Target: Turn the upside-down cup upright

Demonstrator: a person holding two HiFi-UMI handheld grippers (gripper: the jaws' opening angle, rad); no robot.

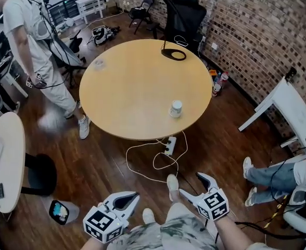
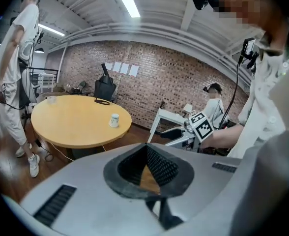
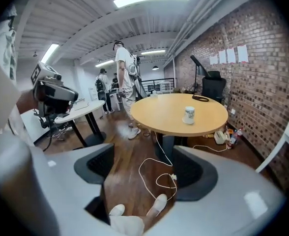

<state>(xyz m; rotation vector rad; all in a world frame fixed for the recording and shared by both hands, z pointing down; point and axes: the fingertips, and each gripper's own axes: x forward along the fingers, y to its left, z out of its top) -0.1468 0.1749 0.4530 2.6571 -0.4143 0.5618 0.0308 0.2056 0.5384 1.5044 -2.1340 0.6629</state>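
Approach stage, no contact yet. The right hand-held gripper [image 3: 144,166] has its jaws well apart with nothing between them; only the floor [image 3: 127,181] and a white cable [image 3: 157,173] show through the gap. The left hand-held gripper [image 2: 147,146] has its jaws closed tip to tip and carries nothing. The cup [image 1: 176,109] stands well ahead of and above both, near the closest edge of the round tabletop [image 1: 137,87], nearer the right one's line. Its flared foot suggests it stands rim-down. Best done with the right: come in level at mid-wall, jaws astride the body. Pre-roll the wrist so the flip ends comfortably. Close gently, since the cup probably slides easily. Lift clear of the tabletop before turning, then set it down rim-up, away from the edge.
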